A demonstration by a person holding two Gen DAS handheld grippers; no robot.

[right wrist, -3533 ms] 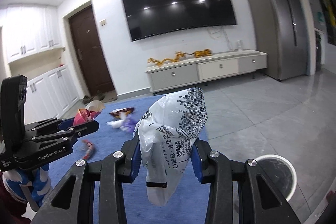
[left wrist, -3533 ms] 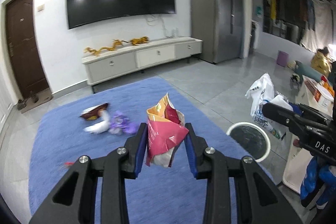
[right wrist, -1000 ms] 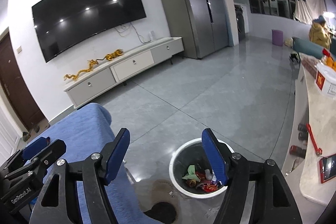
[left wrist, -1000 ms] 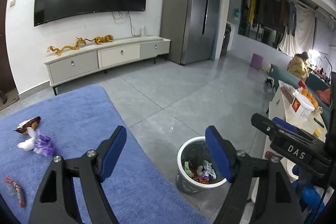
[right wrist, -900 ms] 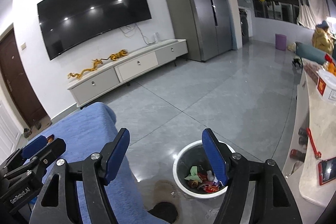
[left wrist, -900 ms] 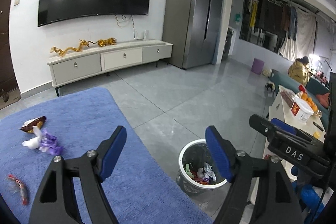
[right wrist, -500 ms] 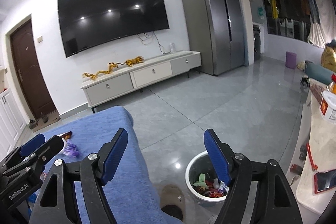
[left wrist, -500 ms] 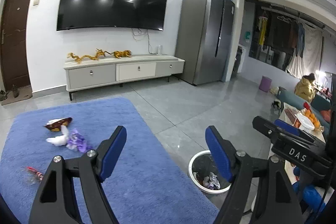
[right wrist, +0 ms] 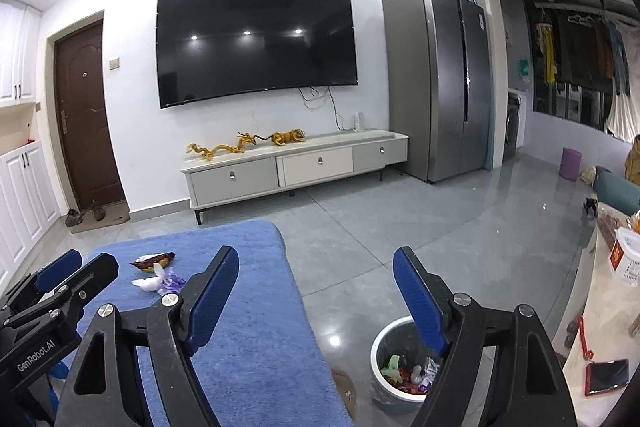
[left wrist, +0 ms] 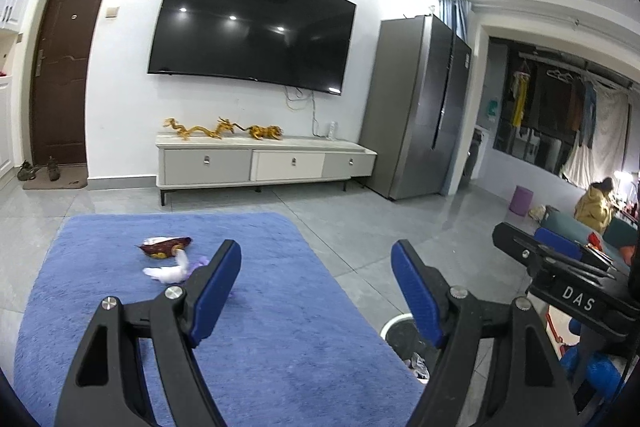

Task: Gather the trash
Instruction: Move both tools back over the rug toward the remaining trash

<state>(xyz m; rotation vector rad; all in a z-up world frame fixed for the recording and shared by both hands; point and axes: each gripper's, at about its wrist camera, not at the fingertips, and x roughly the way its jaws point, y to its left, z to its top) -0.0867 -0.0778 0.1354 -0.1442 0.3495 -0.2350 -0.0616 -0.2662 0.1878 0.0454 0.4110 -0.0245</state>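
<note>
Blue rug (left wrist: pixel 280 339) on grey floor (right wrist: pixel 400 227) (wrappers (left wrist: pixel 166 259) on rug).

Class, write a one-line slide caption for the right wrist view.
Right tool open and empty above the trash bin, with wrappers left on the blue rug.

Wall television (right wrist: pixel 256 43), grey fridge (right wrist: pixel 436 79)

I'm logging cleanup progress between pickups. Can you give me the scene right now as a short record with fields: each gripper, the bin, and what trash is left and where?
left gripper: open, empty
right gripper: open, empty; jaws have just been opening
trash bin: on the grey floor beside the blue rug, holds wrappers
trash left: dark red snack wrapper, white scrap and purple scrap, close together on the rug's far part
status: not finished
</note>
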